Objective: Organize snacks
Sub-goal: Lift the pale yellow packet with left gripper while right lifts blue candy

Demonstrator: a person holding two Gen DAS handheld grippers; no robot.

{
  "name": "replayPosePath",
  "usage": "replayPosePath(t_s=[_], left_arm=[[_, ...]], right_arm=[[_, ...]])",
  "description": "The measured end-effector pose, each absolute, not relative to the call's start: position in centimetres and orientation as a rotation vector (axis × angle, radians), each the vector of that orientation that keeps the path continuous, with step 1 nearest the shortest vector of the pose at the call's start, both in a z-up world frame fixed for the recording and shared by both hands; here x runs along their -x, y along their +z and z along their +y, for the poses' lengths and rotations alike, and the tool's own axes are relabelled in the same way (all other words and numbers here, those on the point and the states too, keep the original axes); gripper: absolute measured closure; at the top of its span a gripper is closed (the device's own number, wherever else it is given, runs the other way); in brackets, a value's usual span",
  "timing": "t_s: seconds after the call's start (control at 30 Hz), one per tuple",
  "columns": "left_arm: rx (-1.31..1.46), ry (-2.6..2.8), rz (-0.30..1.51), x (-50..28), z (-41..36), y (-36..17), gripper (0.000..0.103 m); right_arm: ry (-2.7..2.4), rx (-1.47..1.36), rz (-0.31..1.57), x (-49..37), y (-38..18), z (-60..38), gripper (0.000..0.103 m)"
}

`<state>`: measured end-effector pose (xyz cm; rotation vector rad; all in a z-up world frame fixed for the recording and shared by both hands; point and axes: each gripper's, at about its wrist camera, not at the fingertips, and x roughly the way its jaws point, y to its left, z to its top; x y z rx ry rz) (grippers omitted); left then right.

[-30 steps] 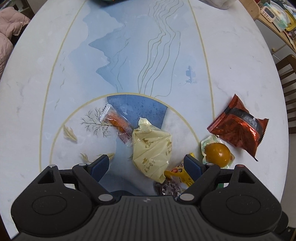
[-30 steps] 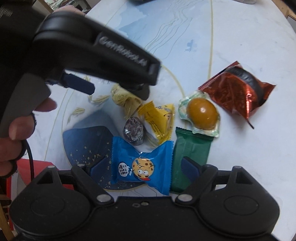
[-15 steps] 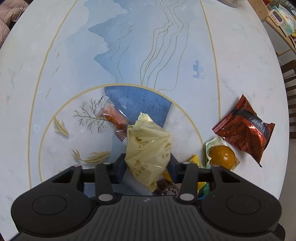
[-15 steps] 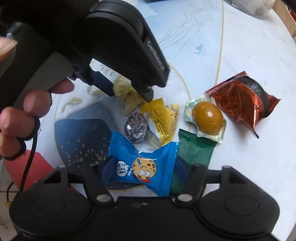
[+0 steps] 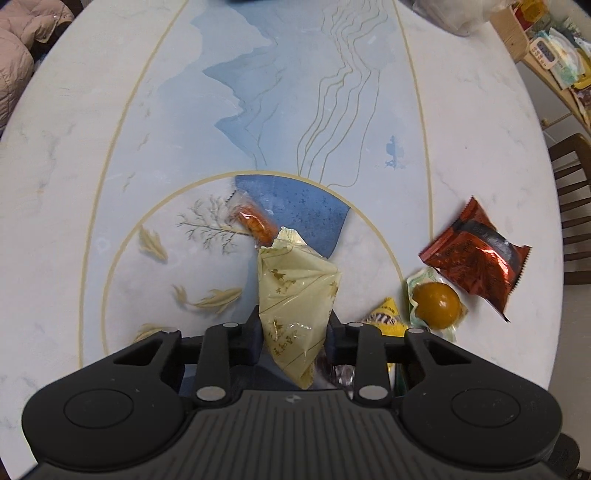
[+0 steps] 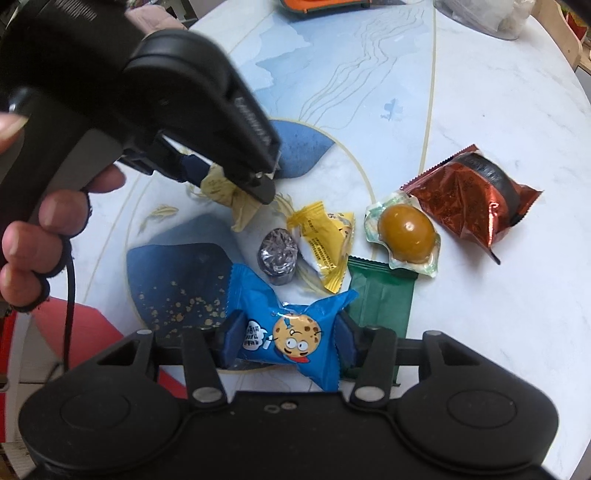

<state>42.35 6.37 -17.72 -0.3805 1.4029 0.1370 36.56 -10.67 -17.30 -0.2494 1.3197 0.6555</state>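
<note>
My left gripper [image 5: 293,328] is shut on a pale yellow snack packet [image 5: 295,291] and holds it above the table; the packet also shows in the right wrist view [image 6: 229,192]. My right gripper [image 6: 288,339] is shut on a blue cookie packet [image 6: 291,332]. On the table lie a red foil packet [image 6: 469,195], a sealed brown egg [image 6: 404,232], a yellow packet [image 6: 325,240], a green packet [image 6: 380,299], a silver-foil sweet [image 6: 279,254] and an orange snack in clear wrap [image 5: 253,223].
The oval marble table [image 5: 110,110] has a blue painted pattern. An orange tray [image 6: 325,5] and a clear bag [image 6: 480,14] sit at the far edge. A wooden chair [image 5: 572,206] stands at the right. A shelf of goods [image 5: 554,55] is beyond the table.
Both grippers went from open to shut, the left on the pale yellow packet, the right on the blue cookie packet. The left gripper has lifted its packet away from the pile.
</note>
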Motion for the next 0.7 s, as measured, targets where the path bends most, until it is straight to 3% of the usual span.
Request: replayPosePath(t_s=[0.7], left_arm=[[0.311, 0.088, 1.214, -33.0, 7.3, -4.3, 0.072]], right_arm=[[0.692, 0.183, 1.146, -30.5, -5.8, -12.1, 0.053]])
